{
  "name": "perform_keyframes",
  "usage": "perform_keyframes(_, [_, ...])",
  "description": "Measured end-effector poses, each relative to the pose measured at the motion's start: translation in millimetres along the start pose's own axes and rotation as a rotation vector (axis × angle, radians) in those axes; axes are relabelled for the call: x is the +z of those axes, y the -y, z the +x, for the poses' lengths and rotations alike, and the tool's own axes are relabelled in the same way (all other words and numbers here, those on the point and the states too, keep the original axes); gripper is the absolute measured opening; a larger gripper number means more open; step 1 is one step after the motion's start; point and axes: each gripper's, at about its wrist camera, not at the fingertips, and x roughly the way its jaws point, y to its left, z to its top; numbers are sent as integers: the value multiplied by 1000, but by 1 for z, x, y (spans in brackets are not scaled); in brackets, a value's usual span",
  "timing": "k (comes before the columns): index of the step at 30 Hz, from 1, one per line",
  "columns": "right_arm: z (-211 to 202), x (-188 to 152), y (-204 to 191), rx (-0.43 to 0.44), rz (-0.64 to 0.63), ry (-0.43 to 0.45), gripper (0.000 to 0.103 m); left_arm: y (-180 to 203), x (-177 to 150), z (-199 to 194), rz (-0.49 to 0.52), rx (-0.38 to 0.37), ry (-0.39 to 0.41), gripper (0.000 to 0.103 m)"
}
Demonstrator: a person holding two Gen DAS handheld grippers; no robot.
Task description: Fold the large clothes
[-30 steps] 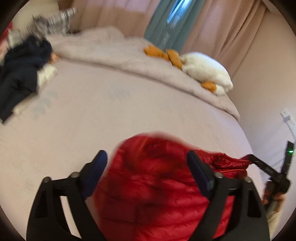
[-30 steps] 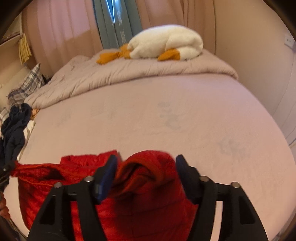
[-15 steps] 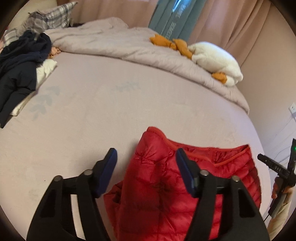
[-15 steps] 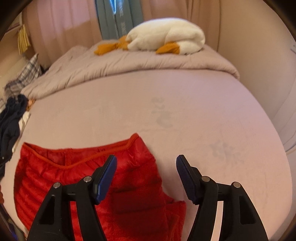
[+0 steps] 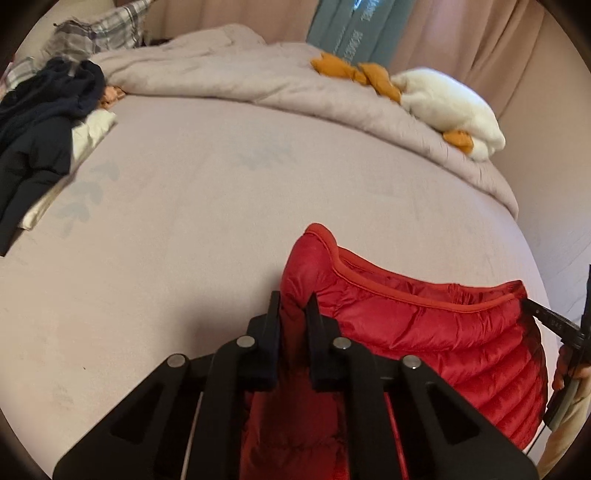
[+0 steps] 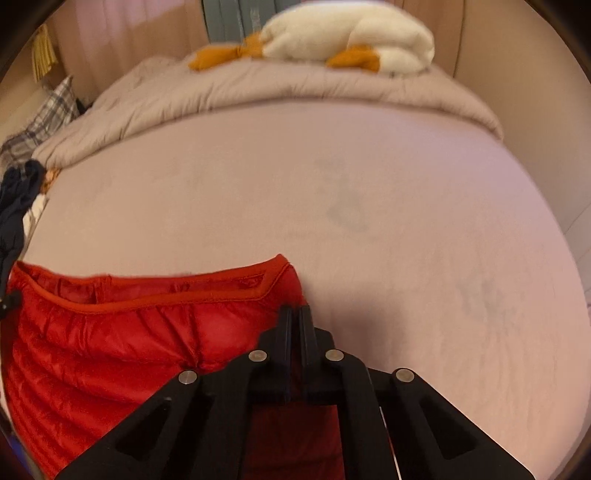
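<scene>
A red quilted puffer jacket [image 5: 424, 332] lies on the near part of the bed, its piped hem edge turned toward the far side. My left gripper [image 5: 293, 302] is shut on the jacket's left corner. My right gripper [image 6: 294, 314] is shut on the jacket's [image 6: 129, 339] right corner. The right gripper's tip also shows at the right edge of the left wrist view [image 5: 546, 317]. The jacket's near part is hidden under both grippers.
The pale pink bed sheet [image 5: 221, 206] stretches ahead. A beige duvet [image 5: 258, 81] lies bunched at the far side with a white and orange plush toy [image 5: 443, 99] on it. Dark clothes [image 5: 33, 122] and a plaid pillow [image 5: 99, 29] lie at the far left.
Both grippers were open over the jacket half a second ago; now both have closed on its two far corners. The jacket now lies spread flatter between them.
</scene>
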Motion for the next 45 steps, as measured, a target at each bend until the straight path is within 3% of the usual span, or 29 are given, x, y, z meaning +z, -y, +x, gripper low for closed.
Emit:
perform_keyframes(4, [-6,10,-2,-29,28,47,2,-2,7,13,-6,12,-20,11])
perform_keyframes(9, [21,8,-8,-79,18,-7,1,-3,3,41,6,65,-74,11])
perform_keyframes(14, [41,0,-3,-76,24,-67,1,-8,-3,56,0,74,-117,12])
perform_keyframes(19, [49,-4,-1,-92,35,-101,1,-6,-5,59,4,86,-134,16])
perform_keyframes(23, [41,-5,-2,-106,36,-84,1,-2,-4,41,16,101,-97,20])
perform_keyframes(28, [5,-5,-6,-133,17,6,1,1,-3,-8,3,71,-20,39])
perform_keyframes(30, [-17,-6,-8,-136,9,50,1,4,-5,-34,-4,52,26,55])
perform_keyframes(32, [-39,-8,-11,-128,7,100,2,9,-7,-59,-4,37,76,77])
perform_keyframes(34, [-67,-11,-12,-116,8,152,16,16,-12,-88,3,16,128,89])
perform_keyframes(36, [-90,-16,-13,-104,12,204,57,22,-18,-111,5,-4,161,100])
perform_keyframes(40, [-139,-36,-17,-44,9,318,67,37,-37,-142,19,-19,202,103])
perform_keyframes(42, [-155,-47,-18,-13,10,356,81,41,-50,-152,12,-35,213,103])
perform_keyframes(45, [-170,-64,-19,23,13,400,94,42,-69,-153,-9,-66,181,103])
